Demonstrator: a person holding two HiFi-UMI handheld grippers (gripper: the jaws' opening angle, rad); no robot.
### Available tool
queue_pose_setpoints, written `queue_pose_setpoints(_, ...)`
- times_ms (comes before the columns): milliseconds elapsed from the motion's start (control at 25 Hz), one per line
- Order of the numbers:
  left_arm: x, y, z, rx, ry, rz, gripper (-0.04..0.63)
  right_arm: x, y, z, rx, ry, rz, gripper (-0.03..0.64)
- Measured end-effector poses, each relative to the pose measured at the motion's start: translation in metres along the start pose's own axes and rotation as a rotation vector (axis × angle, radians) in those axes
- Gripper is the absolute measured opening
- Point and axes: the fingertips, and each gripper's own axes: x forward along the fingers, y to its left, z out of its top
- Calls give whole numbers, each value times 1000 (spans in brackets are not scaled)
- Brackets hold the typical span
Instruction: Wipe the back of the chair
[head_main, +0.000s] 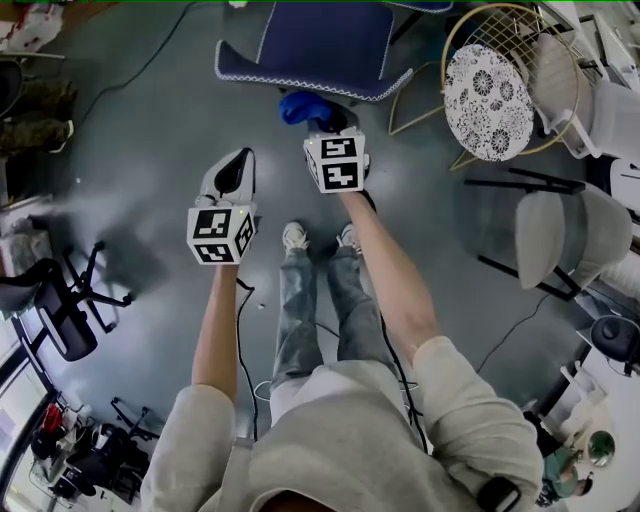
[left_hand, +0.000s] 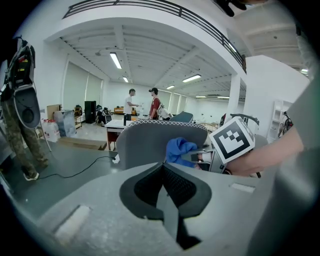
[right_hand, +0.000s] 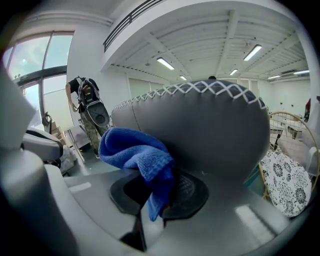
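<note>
The chair (head_main: 305, 45) stands in front of me, its padded back edged with white zigzag stitching. My right gripper (head_main: 322, 122) is shut on a blue cloth (head_main: 300, 107) right at the near face of that back. In the right gripper view the blue cloth (right_hand: 137, 152) bunches out of the right gripper (right_hand: 162, 180), with the chair back (right_hand: 210, 130) close behind it. My left gripper (head_main: 233, 172) hangs to the left, further from the chair, shut on nothing. The left gripper (left_hand: 162, 167) looks at the chair back (left_hand: 145, 142), the cloth (left_hand: 178, 150) and the other gripper's marker cube (left_hand: 232, 140).
A gold wire chair with a patterned cushion (head_main: 492, 88) stands to the right, and a grey chair (head_main: 560, 235) nearer on the right. A black office chair (head_main: 55, 310) is at the left. A cable (head_main: 150, 60) runs over the floor. Two people (left_hand: 142, 102) stand far off.
</note>
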Motion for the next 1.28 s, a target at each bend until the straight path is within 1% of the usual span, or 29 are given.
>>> queue_pose_setpoints(240,10,-13,2,4,2,-21,0,-8,-25,-7,-6,13,-26,52)
queue_pose_setpoints(560,33,-51,8,23,6,-75,0,-33,-74,-16,2,19,-75,52)
queue_pose_setpoints(720,41,-66,13,19,-5,-92,0,-46,-95,-22,-28,27,-80,52)
queue_pose_setpoints(880,49,-79,17,16,-9,-98,0,-58,-110,-25,-53,44,-63,52)
queue_pose_setpoints(1040,55,-87,17,7,-11,-96,0,-64,-135,-28,-43,42,-96,52)
queue_pose_setpoints(1280,62,-94,15,0,0,-84,0,-57,-165,-24,-65,48,-106,52)
